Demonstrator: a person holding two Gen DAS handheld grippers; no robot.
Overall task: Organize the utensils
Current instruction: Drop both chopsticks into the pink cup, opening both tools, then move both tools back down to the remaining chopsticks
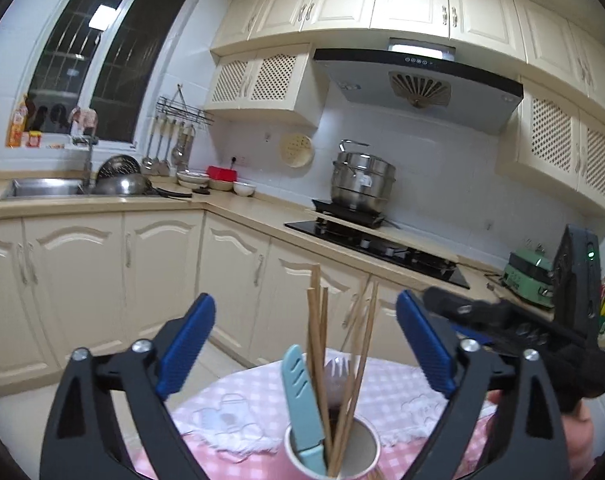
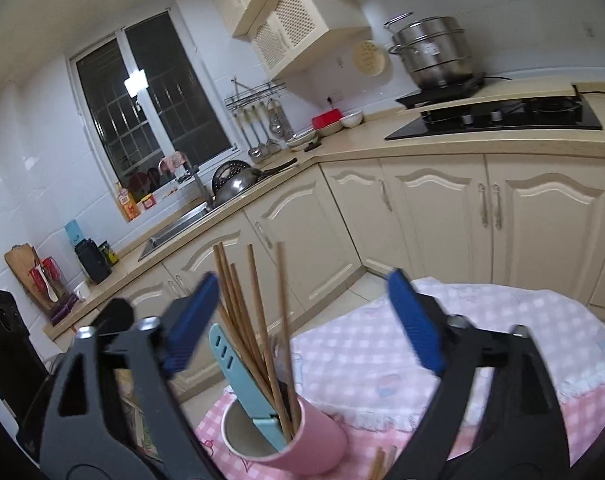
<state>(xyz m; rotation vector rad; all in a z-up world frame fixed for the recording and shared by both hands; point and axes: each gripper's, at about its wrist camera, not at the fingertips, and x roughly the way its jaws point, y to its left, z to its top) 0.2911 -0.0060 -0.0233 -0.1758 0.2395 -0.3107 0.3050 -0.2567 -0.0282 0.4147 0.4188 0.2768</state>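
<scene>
Spanning below both tongs, pink checked tablecloth (image 2: 382,344); between and beneath spread left gripper (image 1: 305,330) and spread right gripper (image 2: 302,308), pinching nothing, pink cup (image 2: 302,436); inside it, wooden chopsticks (image 1: 316,332), then light-blue knife (image 2: 242,380).

— How does the left gripper (image 1: 305,350) stand?

— Its jaws are spread wide, blue pads facing each other, nothing pressed between them. It points a little below level.

— And the right gripper (image 2: 302,326)?

— The same: jaws apart, pads bare, tipped somewhat downward. In the left wrist view its black body shows at the right edge, with part of the person's hand (image 1: 580,428) beneath it.
</scene>
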